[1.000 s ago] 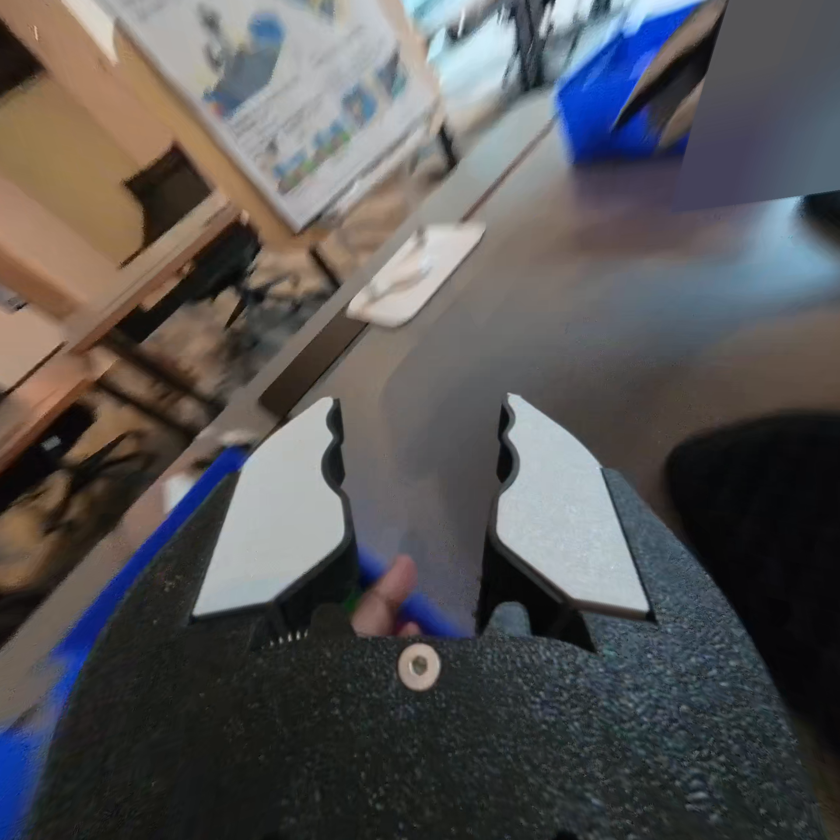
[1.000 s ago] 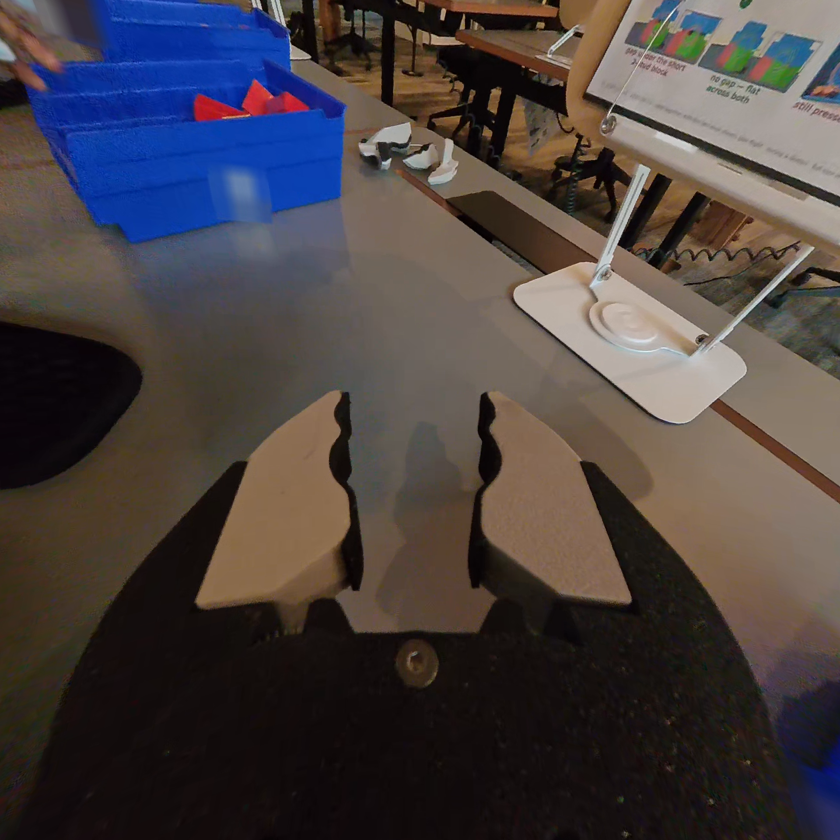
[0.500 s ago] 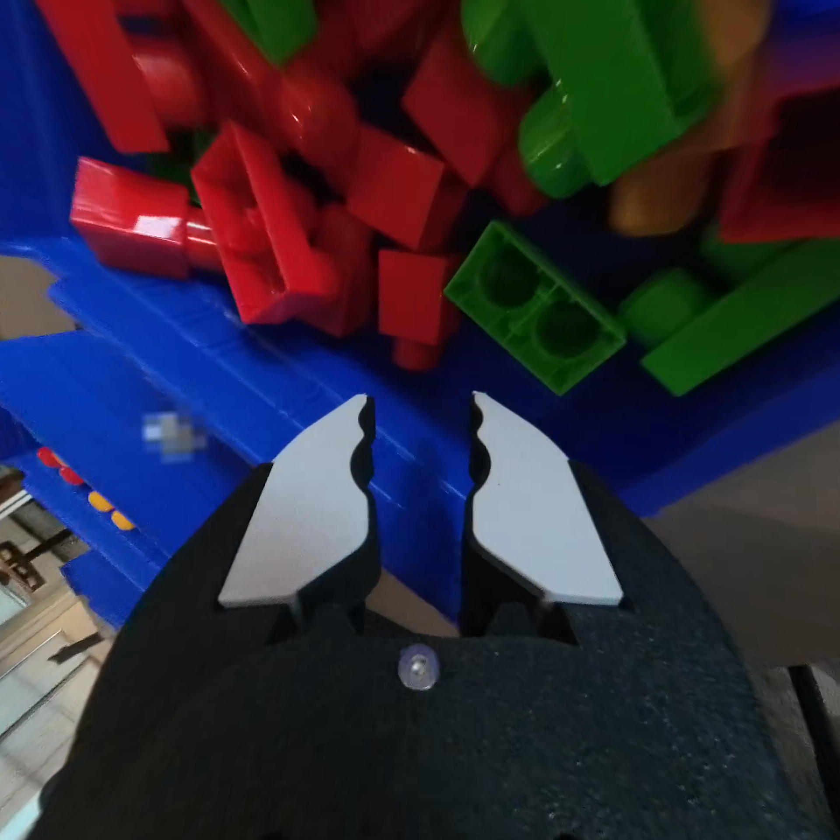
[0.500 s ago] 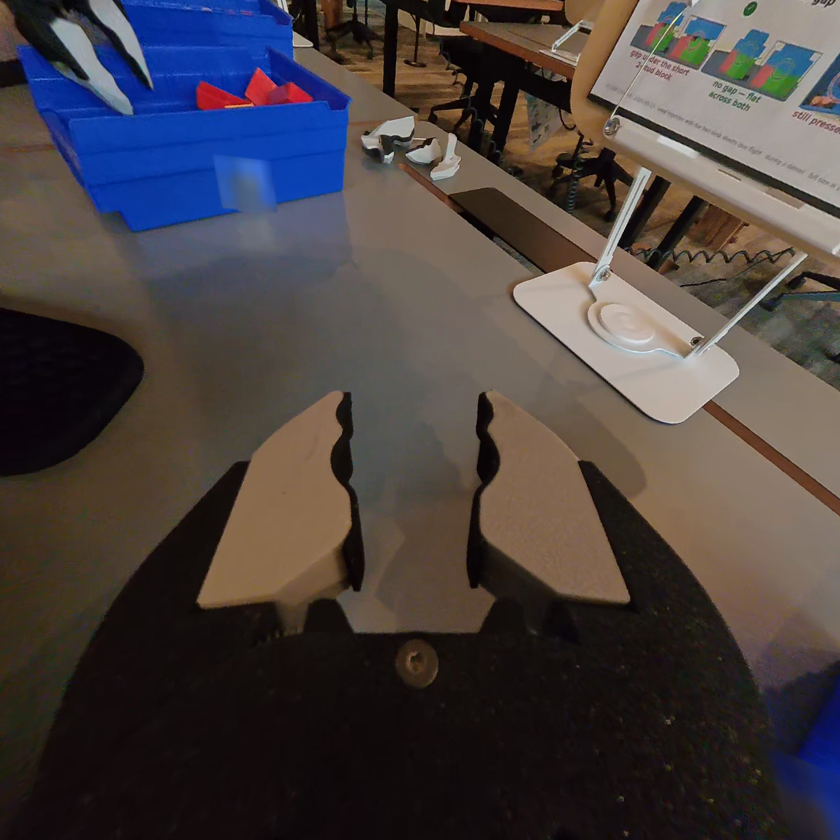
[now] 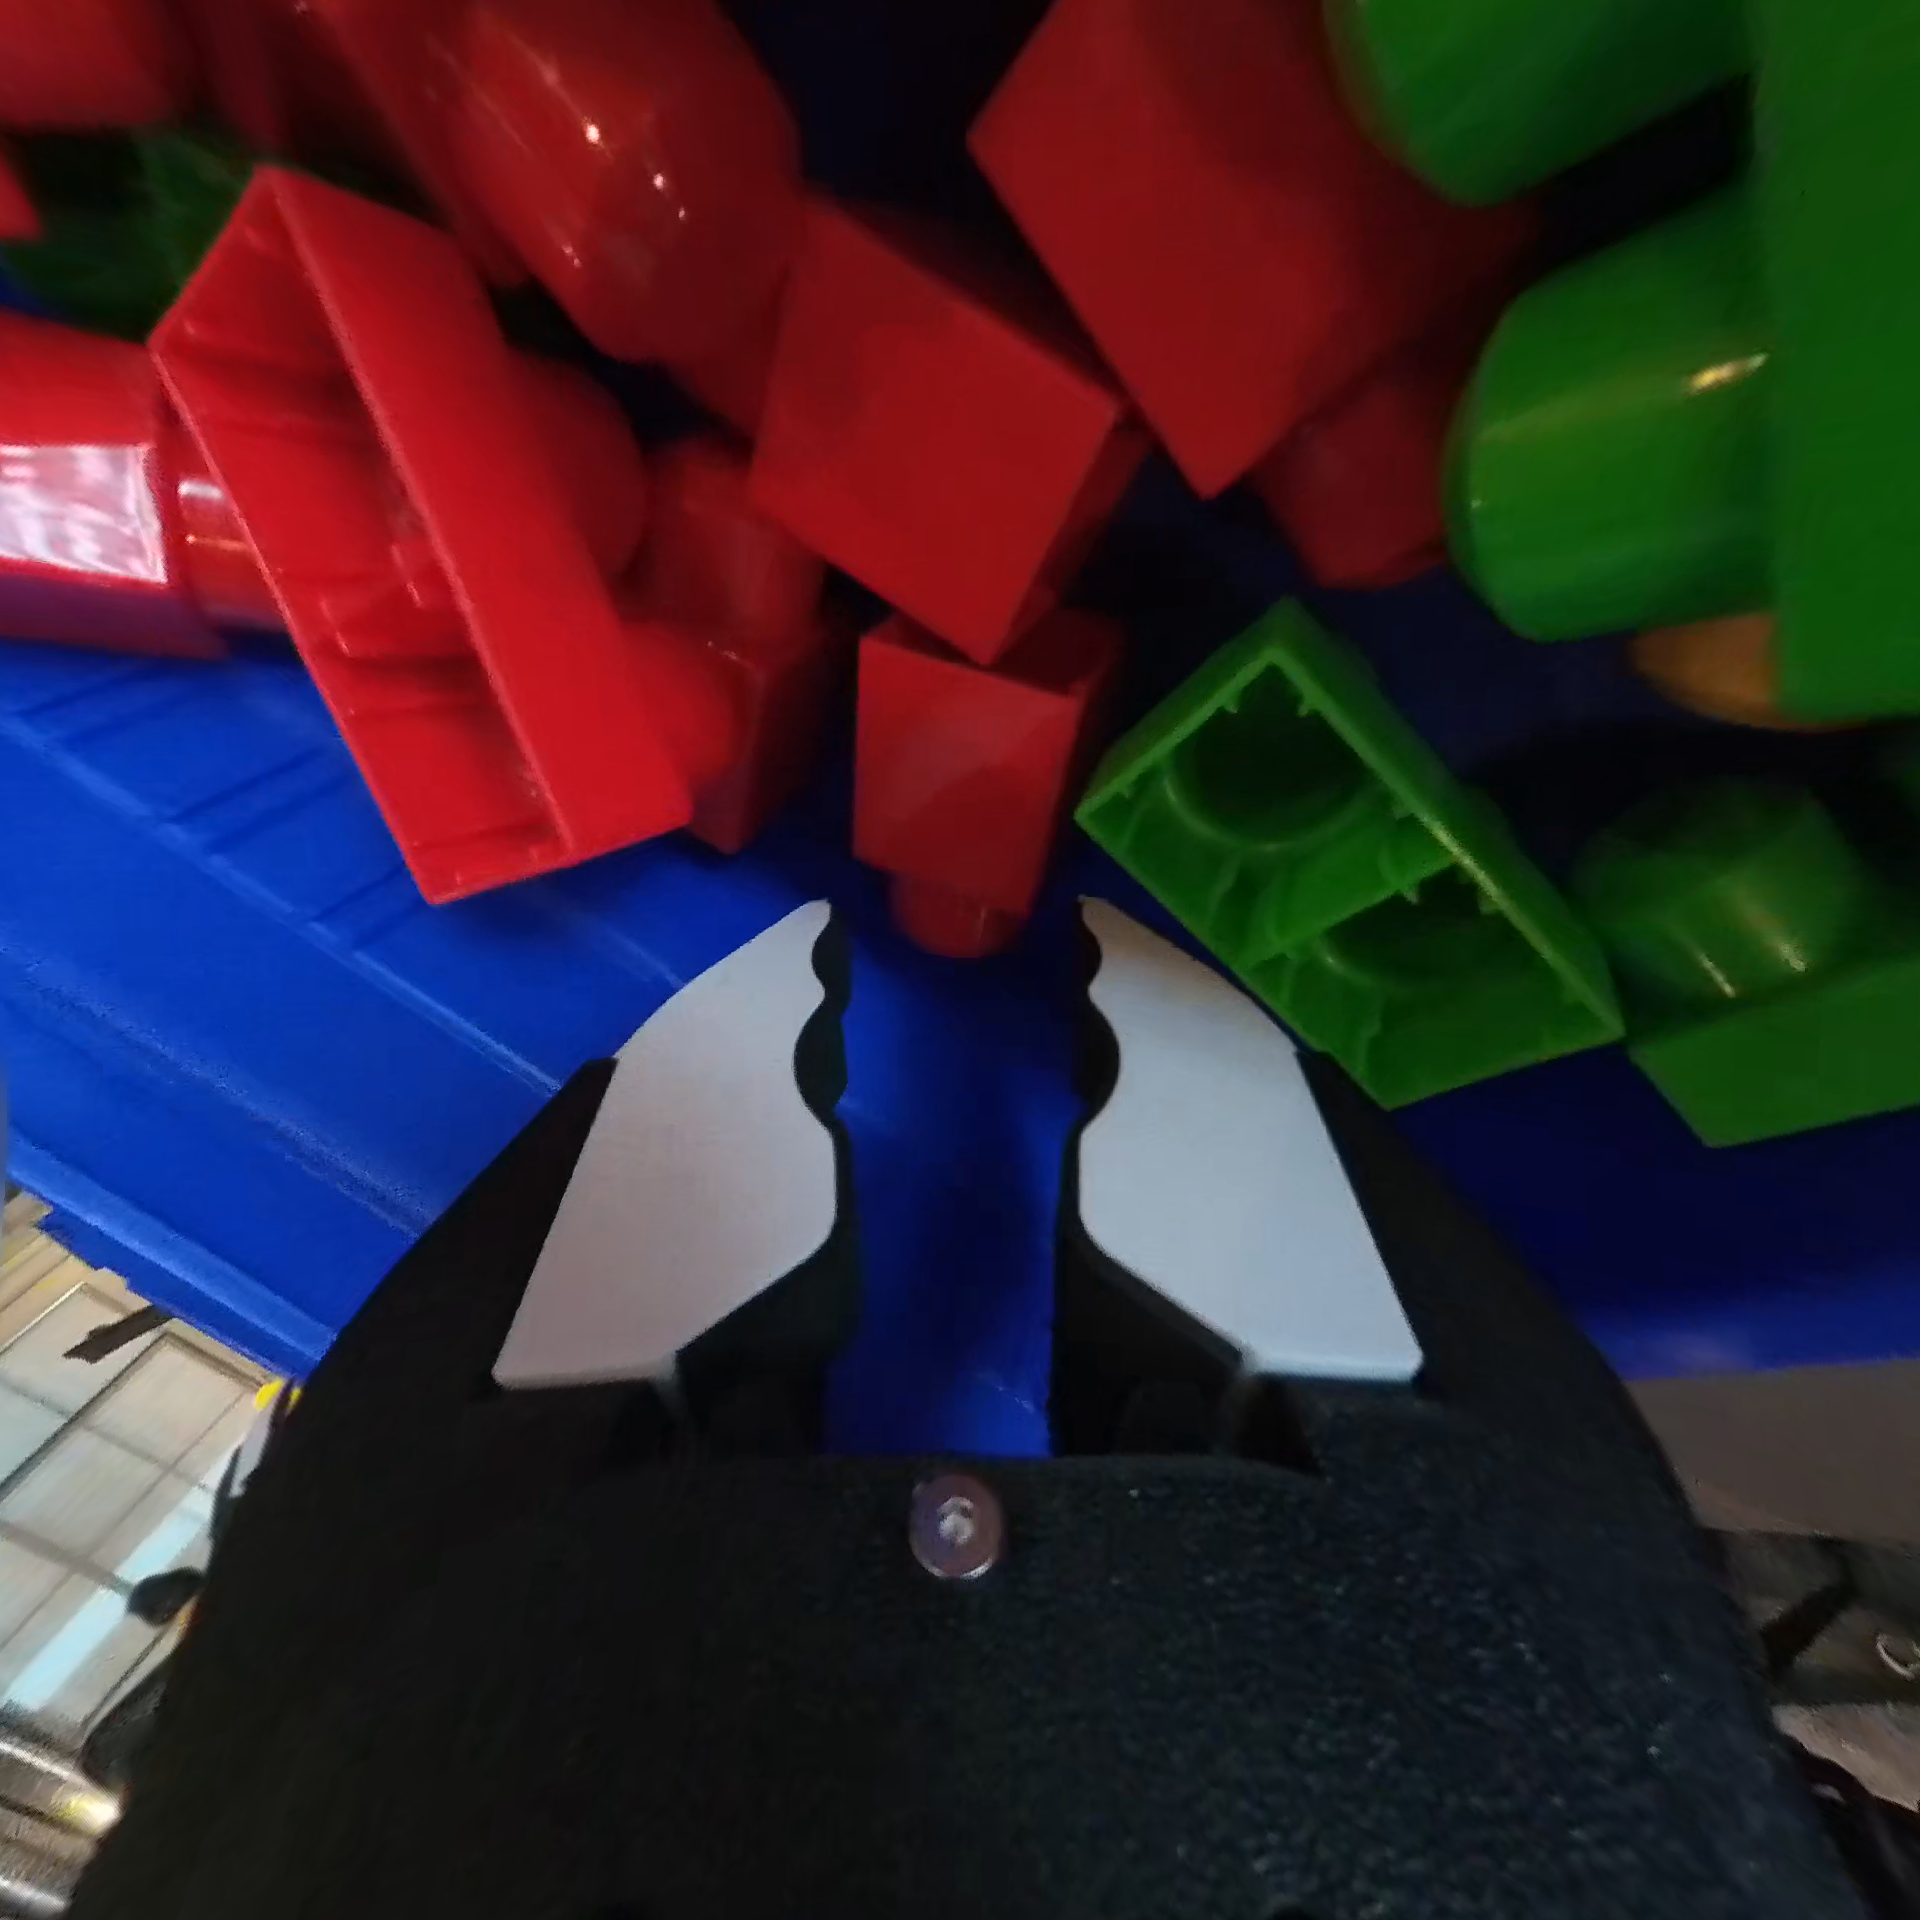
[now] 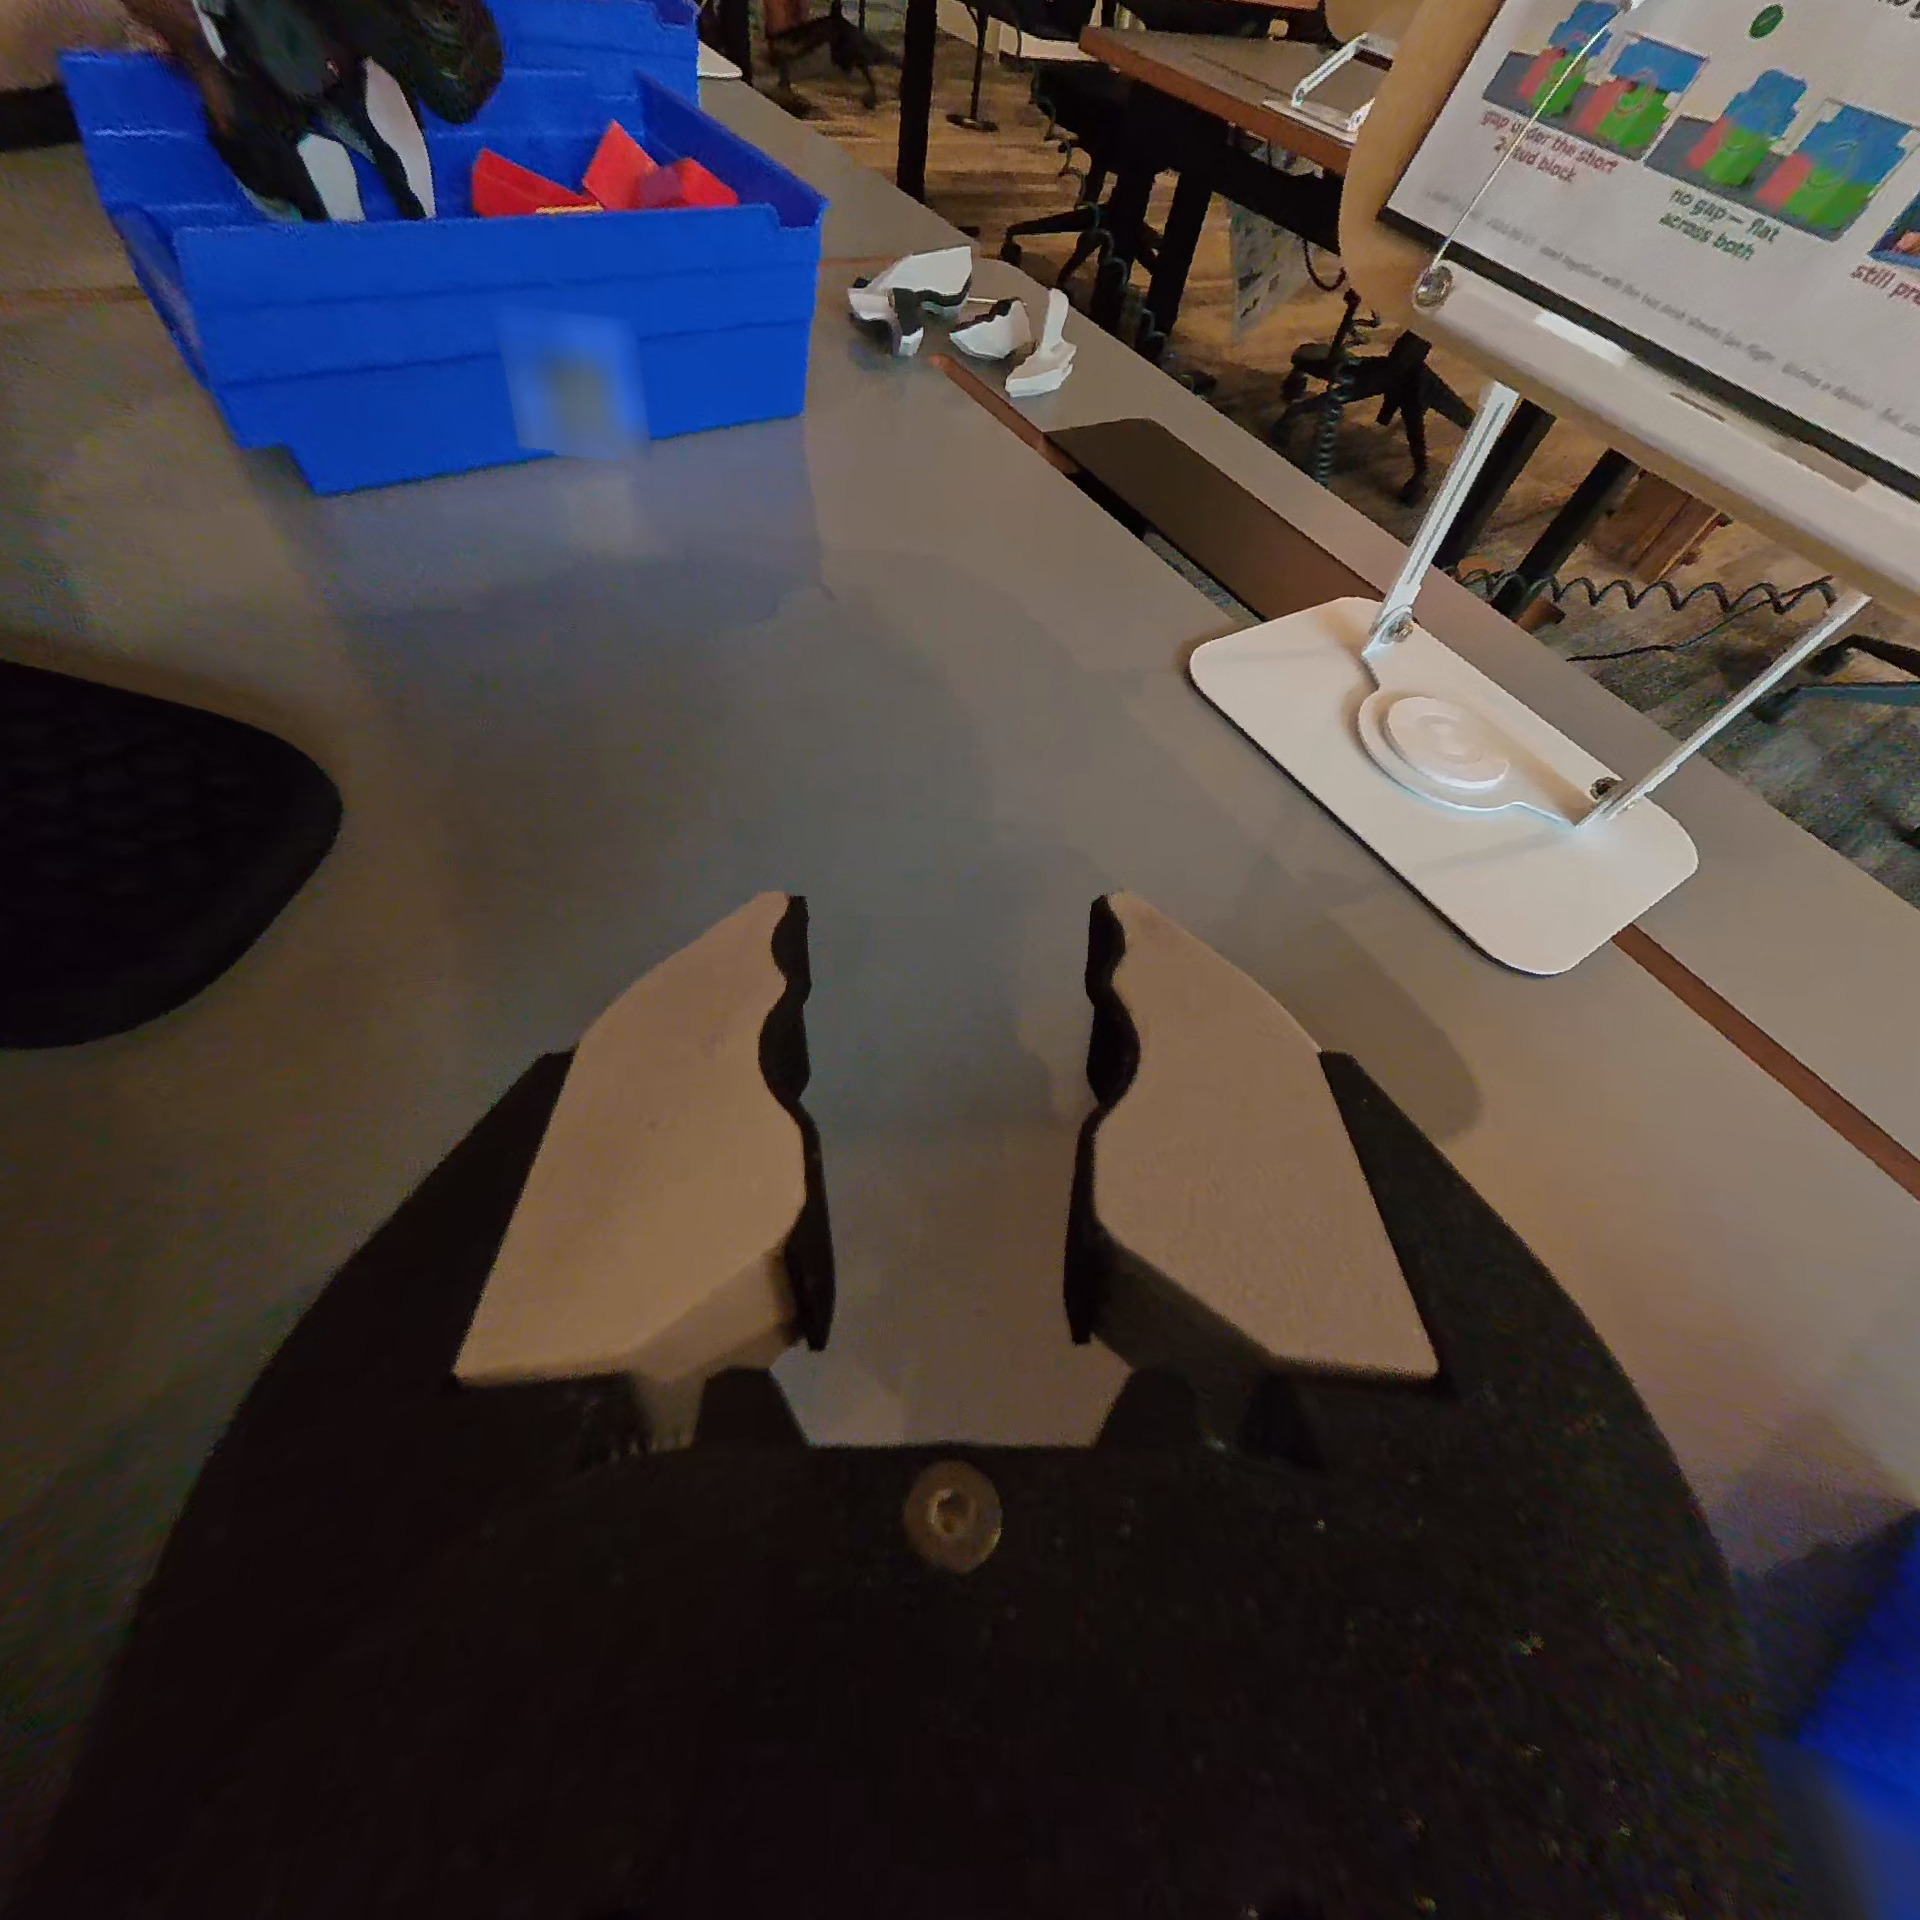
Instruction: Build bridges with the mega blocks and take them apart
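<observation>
Left gripper point(image 5: 956, 935), jaws parted and empty, noses at a red block point(image 5: 961, 790) in the bin point(image 5: 312, 997); right gripper point(image 6: 945, 925) hangs released over the table point(image 6: 831, 675).

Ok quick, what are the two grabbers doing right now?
Left gripper: open, empty, reaching into the blue bin, tips by a small red block.
Right gripper: open, empty, over the table.

Grey table point(image 6: 644, 665); wooden desks point(image 6: 1226, 73), office chairs point(image 6: 1091, 223) behind; patterned carpet point(image 6: 1766, 727); dim light.
</observation>
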